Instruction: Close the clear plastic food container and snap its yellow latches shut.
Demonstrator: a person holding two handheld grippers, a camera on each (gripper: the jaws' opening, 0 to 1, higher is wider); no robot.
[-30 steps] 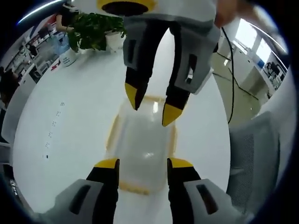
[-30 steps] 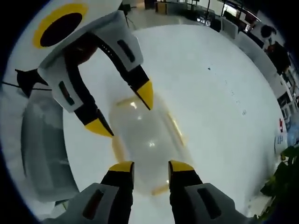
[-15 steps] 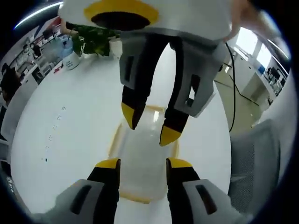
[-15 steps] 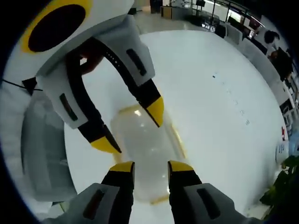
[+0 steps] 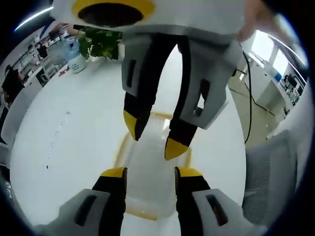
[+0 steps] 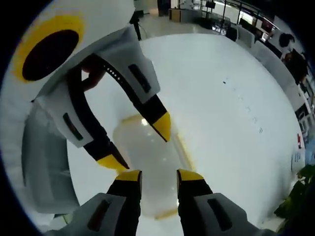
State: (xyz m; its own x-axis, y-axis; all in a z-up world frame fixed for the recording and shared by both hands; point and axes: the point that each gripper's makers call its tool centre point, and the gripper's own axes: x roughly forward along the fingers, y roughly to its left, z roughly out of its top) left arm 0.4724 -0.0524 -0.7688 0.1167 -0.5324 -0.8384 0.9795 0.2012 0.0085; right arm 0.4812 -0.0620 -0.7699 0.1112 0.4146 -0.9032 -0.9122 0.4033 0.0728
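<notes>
Your clear plastic food container (image 5: 150, 172) lies on the white table (image 5: 74, 137) with its lid down and yellow latches (image 5: 119, 147) along its rim. Your left gripper (image 5: 150, 173) hangs just above its near end, jaws parted, holding nothing. Your right gripper (image 6: 158, 176) faces it from the opposite end, jaws equally parted and empty; whether either touches the lid you cannot tell.
</notes>
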